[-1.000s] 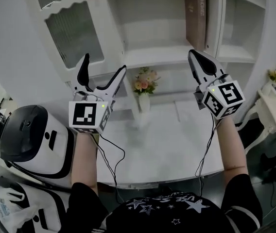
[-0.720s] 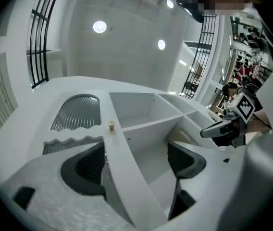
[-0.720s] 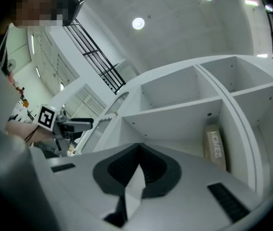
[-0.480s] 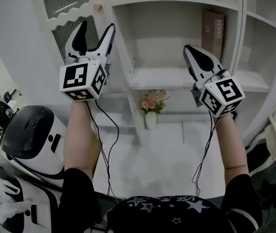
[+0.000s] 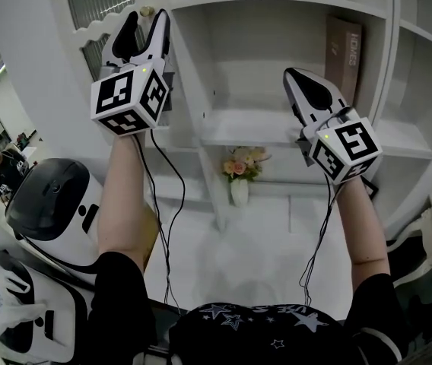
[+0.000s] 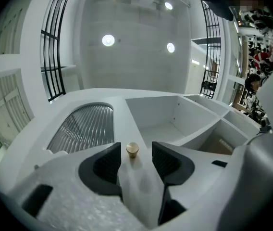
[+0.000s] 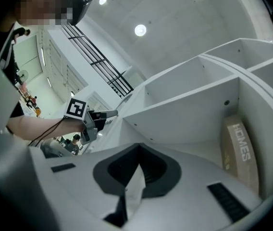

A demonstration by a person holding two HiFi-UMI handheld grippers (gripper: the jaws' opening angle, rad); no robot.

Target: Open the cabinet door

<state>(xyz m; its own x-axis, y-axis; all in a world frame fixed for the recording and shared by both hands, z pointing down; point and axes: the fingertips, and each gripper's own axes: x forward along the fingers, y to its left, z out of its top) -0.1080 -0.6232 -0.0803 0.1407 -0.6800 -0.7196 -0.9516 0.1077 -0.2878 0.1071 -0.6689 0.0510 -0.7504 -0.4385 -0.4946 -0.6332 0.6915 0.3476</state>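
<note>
Closing L hand-held gripper point(image 6: 135, 153) round gold knob point(image 6: 132, 149), ribbed-glass door point(image 6: 83, 126), R hand-held gripper point(image 7: 137, 162) together

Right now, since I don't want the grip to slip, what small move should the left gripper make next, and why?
Probably finish closing the left gripper on the brass knob before pulling. The knob sits between its closing jaws, but the pads do not touch it yet, so a pull on the door now would likely slip off.
</note>
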